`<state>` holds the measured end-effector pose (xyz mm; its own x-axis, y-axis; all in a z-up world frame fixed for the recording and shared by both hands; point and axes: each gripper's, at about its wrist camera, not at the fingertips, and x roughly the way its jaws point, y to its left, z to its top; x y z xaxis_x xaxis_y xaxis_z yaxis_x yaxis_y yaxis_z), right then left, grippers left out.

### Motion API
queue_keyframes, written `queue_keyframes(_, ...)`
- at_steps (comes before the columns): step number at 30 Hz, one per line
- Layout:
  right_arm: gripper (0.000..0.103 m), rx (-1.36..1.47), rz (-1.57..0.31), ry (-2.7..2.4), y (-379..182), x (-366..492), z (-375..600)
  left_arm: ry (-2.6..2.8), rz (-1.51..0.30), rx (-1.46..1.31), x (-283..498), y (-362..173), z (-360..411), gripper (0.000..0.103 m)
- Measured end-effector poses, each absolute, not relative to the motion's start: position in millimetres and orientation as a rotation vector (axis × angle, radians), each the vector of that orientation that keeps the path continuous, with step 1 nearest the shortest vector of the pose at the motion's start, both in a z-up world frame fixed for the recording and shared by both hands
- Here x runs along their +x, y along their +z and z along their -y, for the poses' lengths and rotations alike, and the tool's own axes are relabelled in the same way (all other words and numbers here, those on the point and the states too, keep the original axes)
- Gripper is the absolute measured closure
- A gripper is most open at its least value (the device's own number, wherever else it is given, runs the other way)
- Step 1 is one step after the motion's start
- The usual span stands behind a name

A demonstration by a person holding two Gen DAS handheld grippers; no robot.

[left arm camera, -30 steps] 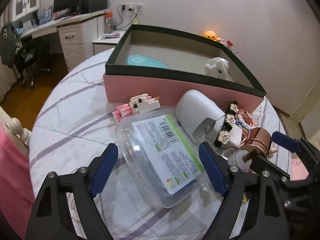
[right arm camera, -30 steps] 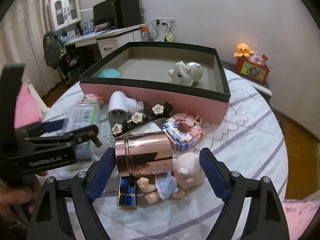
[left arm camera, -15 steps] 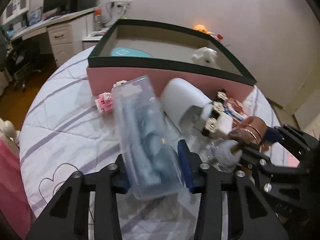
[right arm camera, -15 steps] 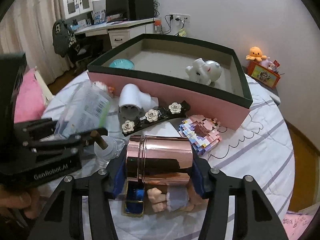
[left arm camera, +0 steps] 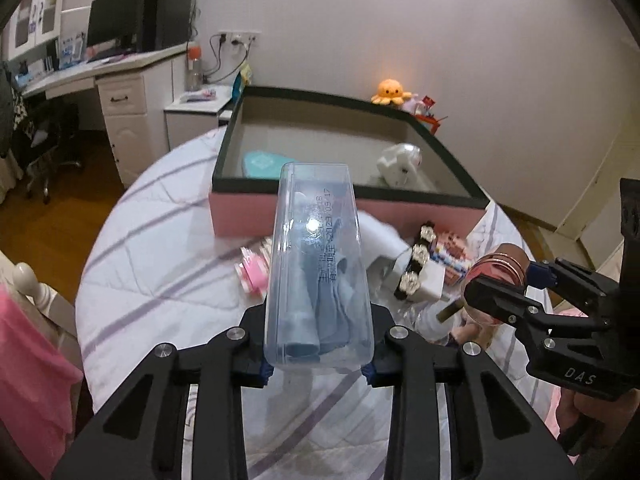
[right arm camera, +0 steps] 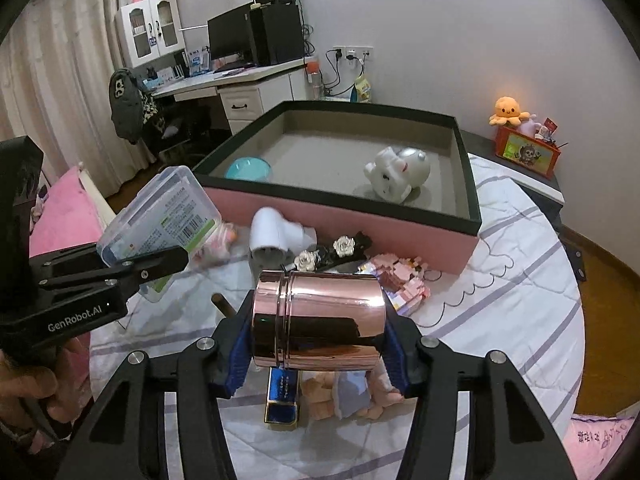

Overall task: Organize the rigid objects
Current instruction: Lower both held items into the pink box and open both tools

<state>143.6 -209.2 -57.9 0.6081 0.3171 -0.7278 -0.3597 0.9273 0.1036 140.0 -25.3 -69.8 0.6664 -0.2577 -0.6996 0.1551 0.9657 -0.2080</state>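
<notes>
Left gripper (left arm camera: 318,360) jaws closing, pinching clear plastic case (left arm camera: 318,264); right gripper (right arm camera: 316,354) clamps rose-gold canister (right arm camera: 318,320) sideways. Both lifted for pink box (right arm camera: 344,216).

A round worktop (right arm camera: 520,304) under a white quilted cover with purple stripes carries a pink box (right arm camera: 360,216), rimmed dark green. Before the box lie a white hair dryer (right arm camera: 272,232), a flowered black clip (right arm camera: 332,250), pink block figures (right arm camera: 404,280), a doll (right arm camera: 352,398) and a blue case (right arm camera: 282,400).
</notes>
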Motion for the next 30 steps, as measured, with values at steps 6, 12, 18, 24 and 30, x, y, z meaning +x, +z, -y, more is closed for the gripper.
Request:
queue_keyframes(6,0.048,-0.047,-0.808,0.390,-48.5,148.1,210.1,-0.238,-0.785,-0.134,142.0,-59.7,22.4,0.071)
queue_keyframes(12,0.048,-0.058,-0.766,0.380,-31.4,164.2,209.3,-0.239,-0.711,-0.108,156.0,-32.4,22.2,0.071)
queue_keyframes(18,0.048,-0.076,-0.712,0.370,-10.2,200.9,202.7,-0.233,-0.653,-0.085,195.6,-5.9,21.7,0.071)
queue_keyframes(24,0.048,-0.048,-0.712,0.344,-8.5,256.7,199.6,-0.235,-0.648,-0.075,248.2,1.6,27.5,0.071)
queue_keyframes(30,0.047,-0.011,-0.776,0.312,-30.3,308.3,201.6,-0.244,-0.717,-0.066,298.9,-17.8,41.1,0.071)
